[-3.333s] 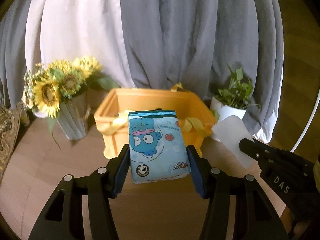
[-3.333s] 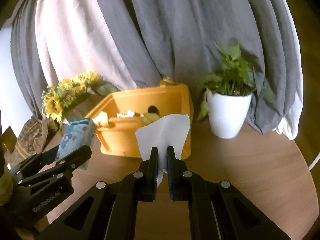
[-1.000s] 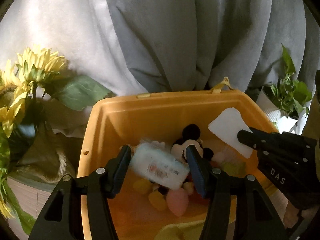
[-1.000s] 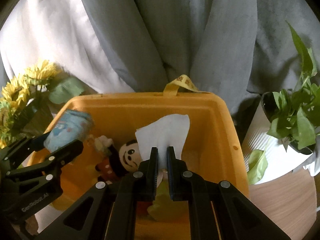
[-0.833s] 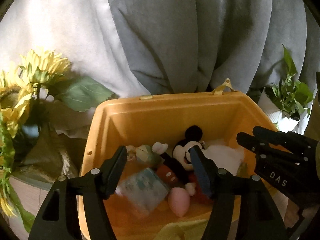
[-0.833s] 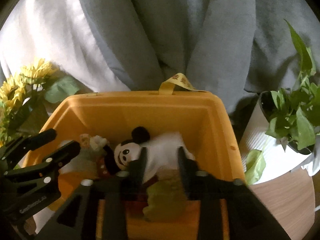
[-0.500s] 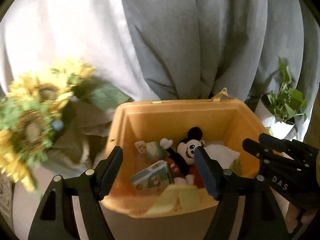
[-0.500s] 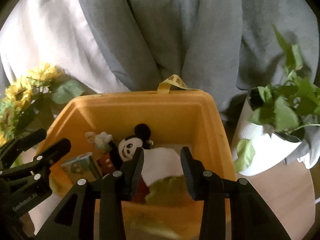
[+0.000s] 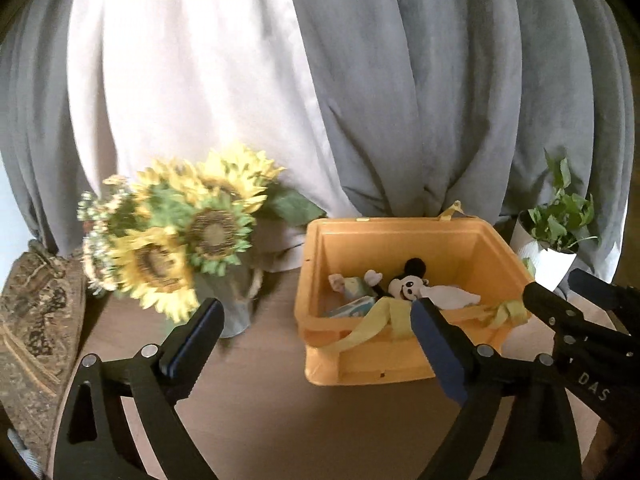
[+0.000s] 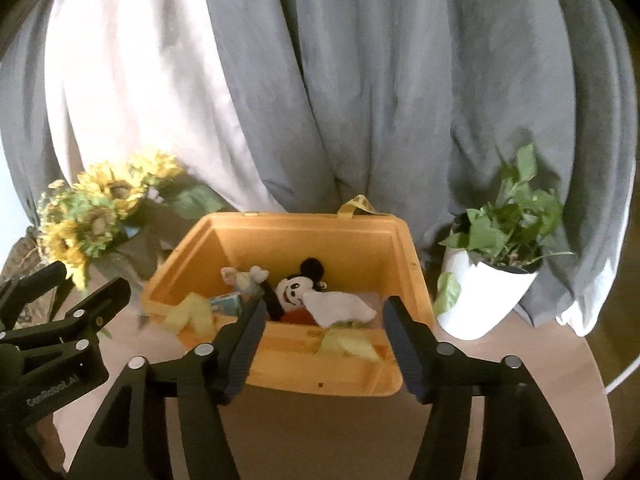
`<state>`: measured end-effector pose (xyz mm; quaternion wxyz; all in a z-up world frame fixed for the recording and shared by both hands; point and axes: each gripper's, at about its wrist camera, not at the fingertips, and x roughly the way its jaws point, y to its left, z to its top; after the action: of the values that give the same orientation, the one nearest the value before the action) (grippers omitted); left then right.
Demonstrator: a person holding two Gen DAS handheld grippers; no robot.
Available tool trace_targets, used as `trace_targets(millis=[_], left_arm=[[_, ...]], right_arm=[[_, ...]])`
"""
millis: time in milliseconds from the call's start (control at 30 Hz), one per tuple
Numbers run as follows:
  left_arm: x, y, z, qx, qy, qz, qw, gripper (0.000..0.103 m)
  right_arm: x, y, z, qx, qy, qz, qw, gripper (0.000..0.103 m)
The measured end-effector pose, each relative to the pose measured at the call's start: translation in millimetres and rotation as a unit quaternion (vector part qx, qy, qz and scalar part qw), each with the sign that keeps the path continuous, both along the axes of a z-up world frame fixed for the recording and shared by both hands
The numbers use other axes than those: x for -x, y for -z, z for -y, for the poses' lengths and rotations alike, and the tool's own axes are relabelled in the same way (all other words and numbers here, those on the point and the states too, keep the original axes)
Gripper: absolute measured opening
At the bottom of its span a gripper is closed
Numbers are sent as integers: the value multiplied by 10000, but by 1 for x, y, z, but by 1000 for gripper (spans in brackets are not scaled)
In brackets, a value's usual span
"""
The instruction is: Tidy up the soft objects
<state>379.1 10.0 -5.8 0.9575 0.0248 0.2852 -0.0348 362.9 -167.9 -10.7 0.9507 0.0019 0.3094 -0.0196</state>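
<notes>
An orange plastic bin (image 9: 404, 364) (image 10: 320, 376) stands on the wooden table. In it lie a Mickey Mouse plush (image 9: 406, 284) (image 10: 294, 286), a white tissue (image 9: 452, 295) (image 10: 340, 308), a blue tissue pack (image 9: 350, 306) (image 10: 226, 303), a small pale plush (image 10: 242, 276) and yellow cloth (image 9: 380, 320) (image 10: 348, 344) draped over the front rim. My left gripper (image 9: 316, 340) is open and empty, in front of and left of the bin. My right gripper (image 10: 324, 336) is open and empty, just before the bin's front rim.
A vase of sunflowers (image 9: 180, 240) (image 10: 92, 216) stands left of the bin. A white pot with a green plant (image 9: 552, 248) (image 10: 488, 288) stands right of it. Grey and white curtains (image 10: 360, 80) hang behind. A woven mat (image 9: 36, 320) lies at far left.
Both grippers opened and dropped their loads into the bin: the left the blue tissue pack, the right the white tissue. Both then pulled back from the bin, jaws wider.
</notes>
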Motion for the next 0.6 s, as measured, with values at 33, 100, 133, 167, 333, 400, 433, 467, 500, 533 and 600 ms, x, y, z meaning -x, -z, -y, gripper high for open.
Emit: trace_targets(millis=[33, 100, 133, 167, 333, 400, 433, 467, 500, 533, 600], left_arm=[[5, -1, -2, -5, 9, 33, 10000, 97], [18, -5, -8, -7, 42, 115, 9999, 99], [26, -7, -12, 2, 83, 146, 9999, 100], [30, -8, -13, 13, 128, 158, 9998, 100], [59, -13, -25, 53, 315, 211, 9993, 102], [69, -16, -26, 38, 306, 255, 9992, 102], [74, -17, -27, 43, 304, 277, 9991, 102], [81, -18, -27, 39, 298, 308, 9991, 102], [86, -19, -27, 29, 281, 331, 9991, 102], [93, -21, -28, 22, 249, 364, 9990, 102], [103, -24, -28, 50, 224, 401, 9989, 102]], right_arm=[[7, -2, -2, -12, 40, 27, 10000, 64], [20, -4, -6, -22, 132, 78, 9999, 64], [26, -6, -7, -24, 179, 100, 9998, 64], [33, -7, -9, -33, 225, 123, 9997, 64], [67, -13, -19, -26, 392, 228, 9990, 70], [82, -16, -22, -17, 485, 340, 9982, 74], [89, -18, -24, -12, 519, 386, 9979, 76], [93, -19, -24, -11, 528, 404, 9978, 76], [98, -21, -24, -11, 529, 424, 9977, 76], [104, -23, -24, -10, 526, 443, 9976, 76], [114, -26, -24, 16, 538, 487, 9974, 79]])
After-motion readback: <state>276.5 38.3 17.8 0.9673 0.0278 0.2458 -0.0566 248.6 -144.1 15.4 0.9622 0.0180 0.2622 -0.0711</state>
